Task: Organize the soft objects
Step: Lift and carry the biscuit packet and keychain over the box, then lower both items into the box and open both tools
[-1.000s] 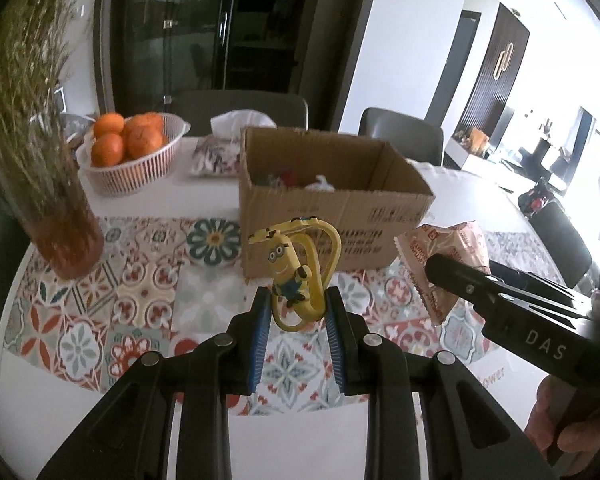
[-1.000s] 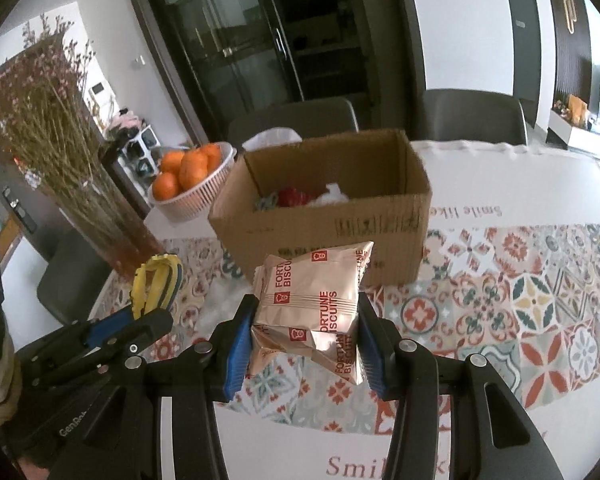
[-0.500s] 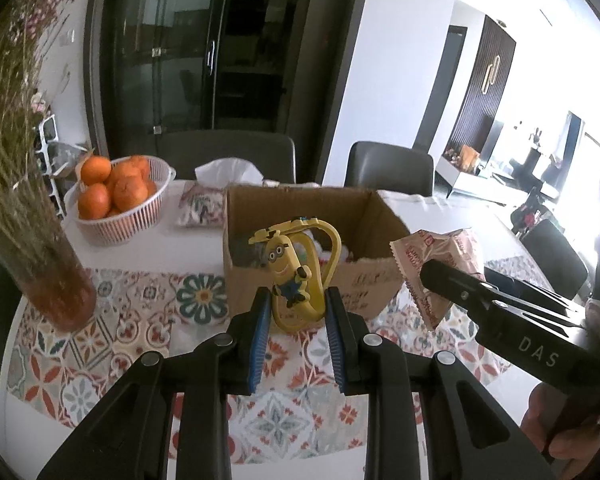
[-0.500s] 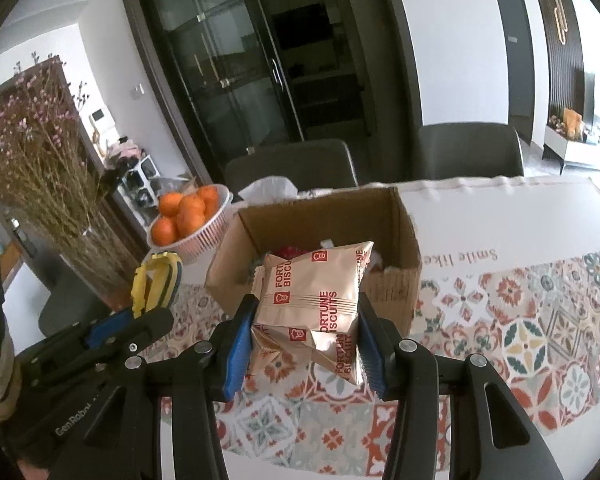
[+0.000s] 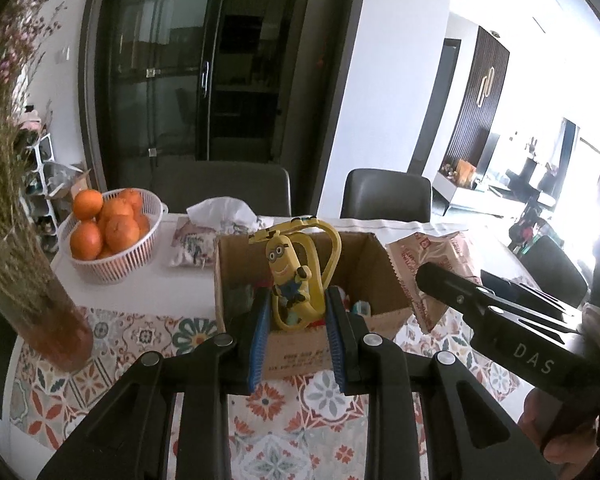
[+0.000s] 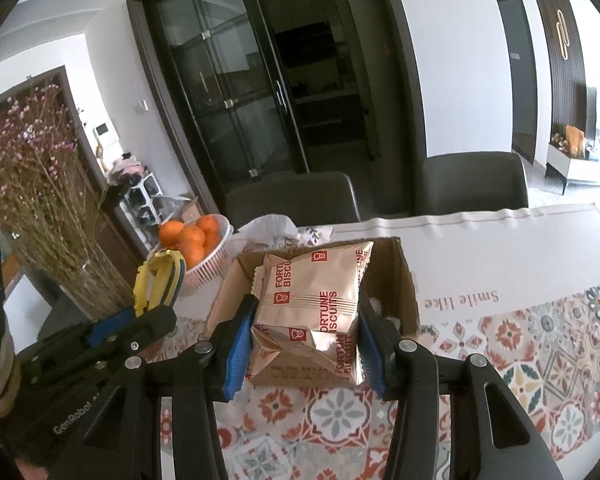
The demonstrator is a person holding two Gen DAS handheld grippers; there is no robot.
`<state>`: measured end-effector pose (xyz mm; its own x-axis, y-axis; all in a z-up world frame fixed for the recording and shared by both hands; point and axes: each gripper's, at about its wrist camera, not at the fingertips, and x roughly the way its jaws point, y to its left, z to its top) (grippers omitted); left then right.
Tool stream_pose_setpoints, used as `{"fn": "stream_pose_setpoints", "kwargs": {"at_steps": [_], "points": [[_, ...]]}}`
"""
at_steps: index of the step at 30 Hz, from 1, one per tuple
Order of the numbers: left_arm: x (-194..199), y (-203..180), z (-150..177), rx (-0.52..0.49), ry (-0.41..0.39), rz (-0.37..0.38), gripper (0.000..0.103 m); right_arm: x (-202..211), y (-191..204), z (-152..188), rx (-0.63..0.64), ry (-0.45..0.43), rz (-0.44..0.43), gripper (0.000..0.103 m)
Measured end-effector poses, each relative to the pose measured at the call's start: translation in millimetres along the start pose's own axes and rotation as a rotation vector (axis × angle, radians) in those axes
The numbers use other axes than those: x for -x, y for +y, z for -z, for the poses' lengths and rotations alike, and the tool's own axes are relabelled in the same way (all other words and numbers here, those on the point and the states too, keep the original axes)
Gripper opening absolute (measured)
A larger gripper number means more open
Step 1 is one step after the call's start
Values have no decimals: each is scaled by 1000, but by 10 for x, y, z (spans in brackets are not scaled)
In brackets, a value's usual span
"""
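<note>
My left gripper is shut on a yellow minion toy with a looped yellow strap, held upright in the air in front of an open cardboard box. My right gripper is shut on a tan pack of fortune biscuits, which hangs above the near edge of the same cardboard box. In the left wrist view the right gripper and the biscuit pack show at the right. In the right wrist view the minion toy shows at the left. Small items lie inside the box, mostly hidden.
A white basket of oranges and a tissue pack stand behind the box. A vase of dried flowers is at the left. Dark chairs line the table's far edge. A patterned tablecloth covers the table.
Both grippers have risen and moved toward the box with their loads. The box now appears lower in both views, and its inside shows behind the held things.
</note>
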<state>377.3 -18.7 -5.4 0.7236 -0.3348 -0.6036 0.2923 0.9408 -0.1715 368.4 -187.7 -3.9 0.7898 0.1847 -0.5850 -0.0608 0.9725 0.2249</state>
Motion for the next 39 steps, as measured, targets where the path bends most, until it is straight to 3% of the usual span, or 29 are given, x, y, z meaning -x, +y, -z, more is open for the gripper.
{"fn": "stream_pose_setpoints", "kwargs": {"at_steps": [8, 19, 39], "points": [[-172, -11, -179, -22, 0, -13, 27, -235, -56, -151, 16, 19, 12, 49], [-587, 34, -297, -39, 58, -21, 27, -653, -168, -278, 29, 87, 33, 49], [-1445, 195, -254, -60, 247, -1, 28, -1512, -323, -241, 69, 297, 55, 50]]}}
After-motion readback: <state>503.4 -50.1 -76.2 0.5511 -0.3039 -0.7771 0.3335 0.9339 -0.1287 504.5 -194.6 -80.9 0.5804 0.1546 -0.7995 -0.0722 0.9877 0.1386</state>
